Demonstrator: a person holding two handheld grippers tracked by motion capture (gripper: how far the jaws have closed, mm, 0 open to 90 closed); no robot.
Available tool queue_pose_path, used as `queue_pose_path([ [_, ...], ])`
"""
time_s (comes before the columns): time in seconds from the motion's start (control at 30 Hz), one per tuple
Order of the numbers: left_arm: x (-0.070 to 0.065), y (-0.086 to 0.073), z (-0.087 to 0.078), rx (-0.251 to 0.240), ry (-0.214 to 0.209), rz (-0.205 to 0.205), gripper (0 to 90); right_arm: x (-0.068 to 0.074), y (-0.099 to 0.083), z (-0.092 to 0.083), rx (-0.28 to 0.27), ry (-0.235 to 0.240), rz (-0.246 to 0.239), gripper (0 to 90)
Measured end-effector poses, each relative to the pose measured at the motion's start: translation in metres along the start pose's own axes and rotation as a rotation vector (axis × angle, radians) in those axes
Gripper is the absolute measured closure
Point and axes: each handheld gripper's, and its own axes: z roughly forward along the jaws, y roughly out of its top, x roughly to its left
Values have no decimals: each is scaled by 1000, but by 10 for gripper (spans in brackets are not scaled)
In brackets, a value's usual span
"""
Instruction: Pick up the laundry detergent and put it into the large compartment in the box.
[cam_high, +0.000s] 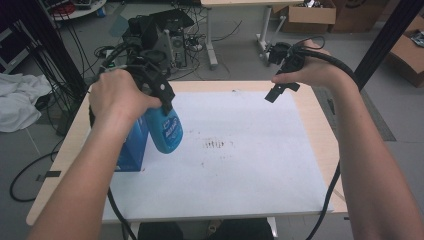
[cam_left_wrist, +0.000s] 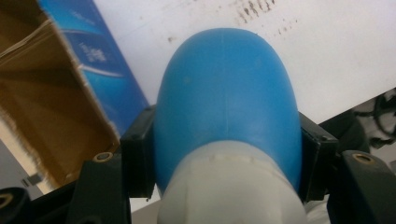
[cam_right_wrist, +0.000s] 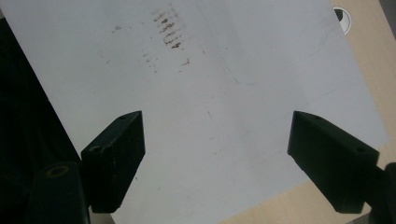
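Observation:
My left gripper (cam_high: 162, 100) is shut on a blue plastic bottle (cam_high: 165, 129) and holds it in the air over the left part of the white sheet (cam_high: 240, 165). In the left gripper view the blue bottle (cam_left_wrist: 227, 102) has a white collar, and both black pads press its sides. Just left of the bottle stands a blue carton (cam_high: 131, 147); the left gripper view looks into the carton (cam_left_wrist: 51, 107) through its open brown top. My right gripper (cam_high: 280, 90) is open above the far right of the sheet, and its gap (cam_right_wrist: 215, 154) holds nothing.
The white sheet lies on a light wooden table (cam_high: 320, 125). Brown smudges (cam_high: 216, 145) mark the sheet's middle. Cables, a black machine (cam_high: 155, 30) and cardboard boxes (cam_high: 310, 15) are on the floor beyond the table.

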Motion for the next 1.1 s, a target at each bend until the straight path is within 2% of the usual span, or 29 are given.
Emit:
queue_pose_path([
  [0.13, 15, -4, -13, -25, -7, -38, 384, -1, 1, 1, 2, -2, -4, 192],
  [0.33, 42, -11, -33, -57, 27, -115, 384, -3, 1, 1, -2, -2, -2, 194],
  [0.5, 65, -16, -41, -71, 44, -186, 384, -3, 0, 0, -3, -4, 0, 199],
  [0.77, 94, -24, -39, -83, 102, -285, 384, -5, -2, -2, -8, -6, 8, 201],
  [0.97, 108, -28, -31, -78, 138, -327, 384, -5, -2, -3, -12, -8, 7, 199],
  [1.1, 113, -29, -23, -72, 154, -340, 384, -6, -3, -2, -5, -6, 11, 198],
])
